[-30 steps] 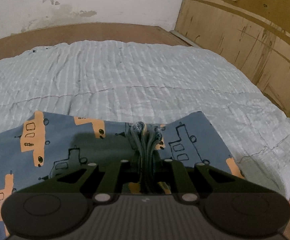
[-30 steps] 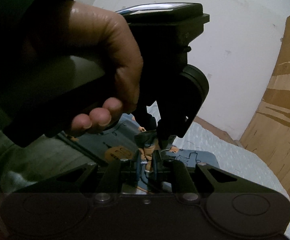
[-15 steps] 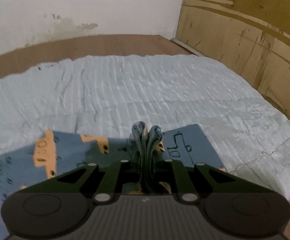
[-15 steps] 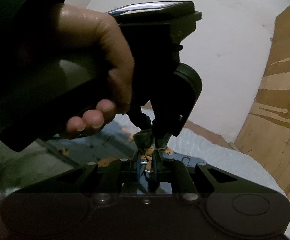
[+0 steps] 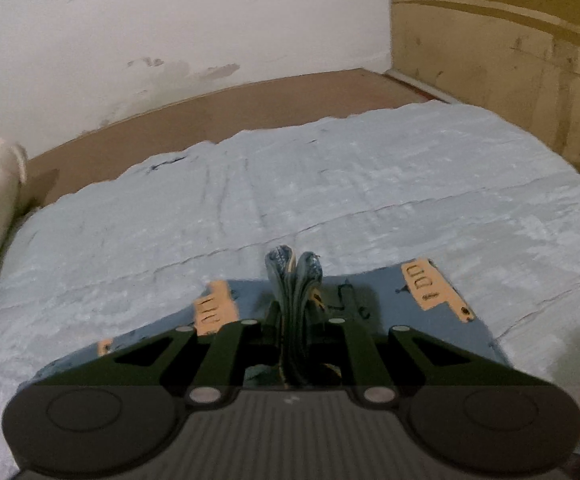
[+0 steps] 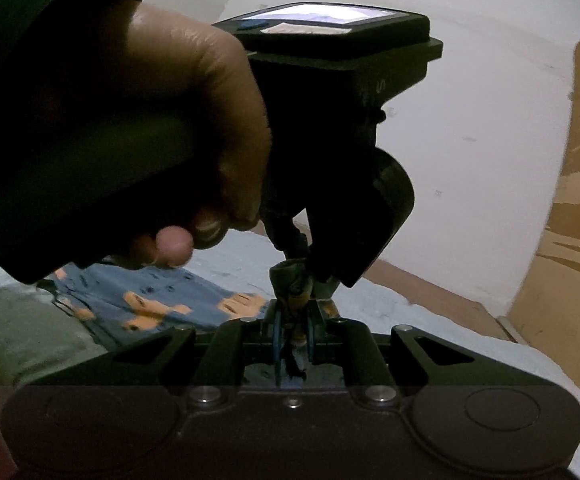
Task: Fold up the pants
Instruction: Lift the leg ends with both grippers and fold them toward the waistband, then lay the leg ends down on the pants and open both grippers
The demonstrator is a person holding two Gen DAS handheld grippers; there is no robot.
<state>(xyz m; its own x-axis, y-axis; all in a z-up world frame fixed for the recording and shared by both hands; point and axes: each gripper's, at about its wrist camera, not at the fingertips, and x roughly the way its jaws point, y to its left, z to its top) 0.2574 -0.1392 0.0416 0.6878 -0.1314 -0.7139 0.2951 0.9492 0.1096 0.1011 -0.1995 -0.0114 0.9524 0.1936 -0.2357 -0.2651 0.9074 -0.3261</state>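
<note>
I have the left gripper [image 5: 294, 300] clenched on a bunched edge of the blue printed pants [image 5: 422, 312], and the right gripper [image 6: 293, 332] grips the same edge just beside it. The rest of the pants trails toward the lower left of the right wrist view, across the pale quilt [image 5: 330, 184] on the bed, so the fold runs along that length.

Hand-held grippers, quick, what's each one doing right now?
Left hand-held gripper: shut on bunched pants fabric.
Right hand-held gripper: shut on the pants too, close beside the left one.

pants [image 5: 422, 300] lie on the quilt [image 5: 330, 184], wall [image 5: 210, 20] behind.
</note>
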